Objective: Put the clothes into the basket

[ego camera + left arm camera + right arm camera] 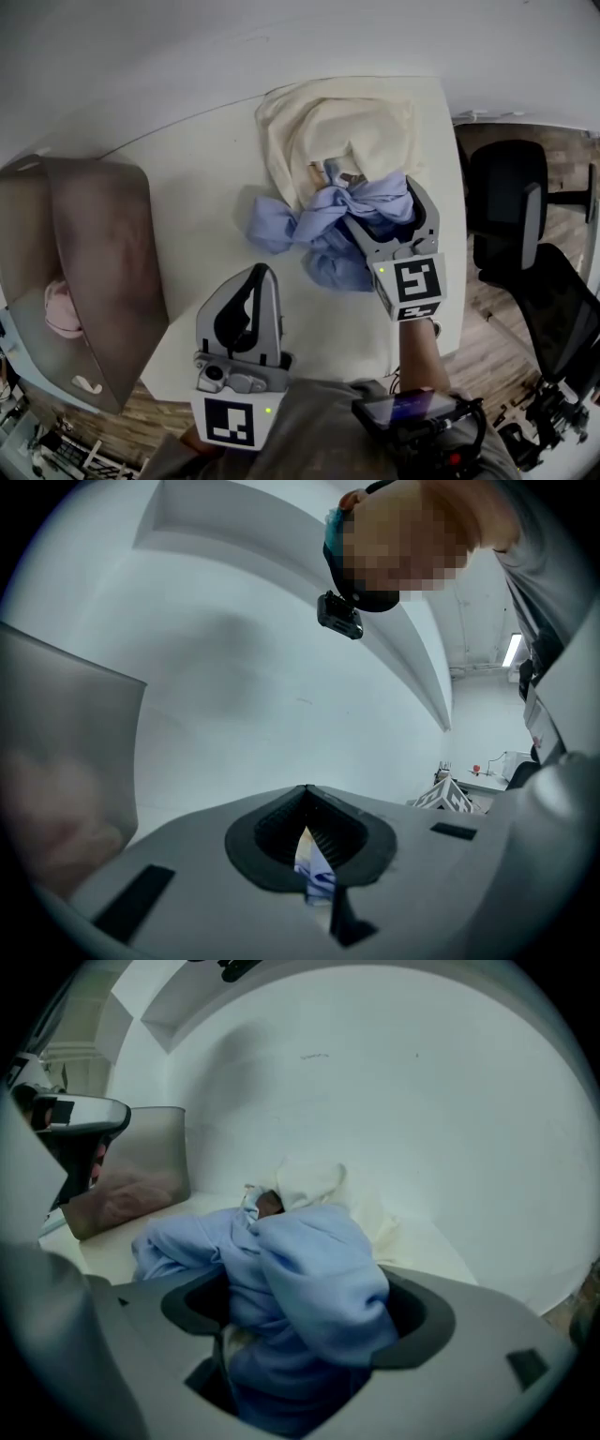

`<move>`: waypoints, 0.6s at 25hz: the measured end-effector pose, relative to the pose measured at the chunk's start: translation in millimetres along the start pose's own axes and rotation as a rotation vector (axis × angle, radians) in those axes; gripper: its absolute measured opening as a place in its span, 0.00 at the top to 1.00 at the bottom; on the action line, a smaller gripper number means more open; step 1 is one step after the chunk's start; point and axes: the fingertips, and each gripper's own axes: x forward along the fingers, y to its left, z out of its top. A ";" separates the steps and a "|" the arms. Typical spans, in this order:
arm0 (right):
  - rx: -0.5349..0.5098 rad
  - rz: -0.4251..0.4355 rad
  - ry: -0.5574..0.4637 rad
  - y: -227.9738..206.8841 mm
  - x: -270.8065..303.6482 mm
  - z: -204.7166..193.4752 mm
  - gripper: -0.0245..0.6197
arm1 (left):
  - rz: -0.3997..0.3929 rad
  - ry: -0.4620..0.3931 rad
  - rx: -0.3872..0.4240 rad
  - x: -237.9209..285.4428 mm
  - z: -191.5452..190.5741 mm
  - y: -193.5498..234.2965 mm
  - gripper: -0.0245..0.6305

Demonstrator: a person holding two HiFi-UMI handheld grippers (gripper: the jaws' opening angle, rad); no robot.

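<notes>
Right gripper (pixel 389 216) jaws, spread, straddle the blue garment (pixel 314 230), apparently unpinched. Basket (pixel 103 244) sits past the left edge of the surface (pixel 206 178); left gripper (pixel 262 274) jaws together.

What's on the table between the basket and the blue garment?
Nothing; the head view shows bare white table between basket and blue garment.

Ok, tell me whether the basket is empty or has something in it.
Not empty: the head view shows a pink garment lying inside the basket. Most of its inside is hidden.
</notes>
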 end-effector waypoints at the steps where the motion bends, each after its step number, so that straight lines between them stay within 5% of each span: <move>1: -0.009 0.001 -0.006 1.7 0.9 1.2 0.28 | 0.005 -0.001 0.000 -1.7 0.8 0.7 0.95; 7: -0.031 -0.018 -0.068 13.9 -5.4 15.5 0.63 | 0.043 -0.014 0.021 -15.8 15.9 1.6 0.95; 15: -0.037 0.015 -0.240 46.6 -32.2 76.5 0.68 | 0.108 -0.072 0.051 -56.4 52.5 7.8 0.95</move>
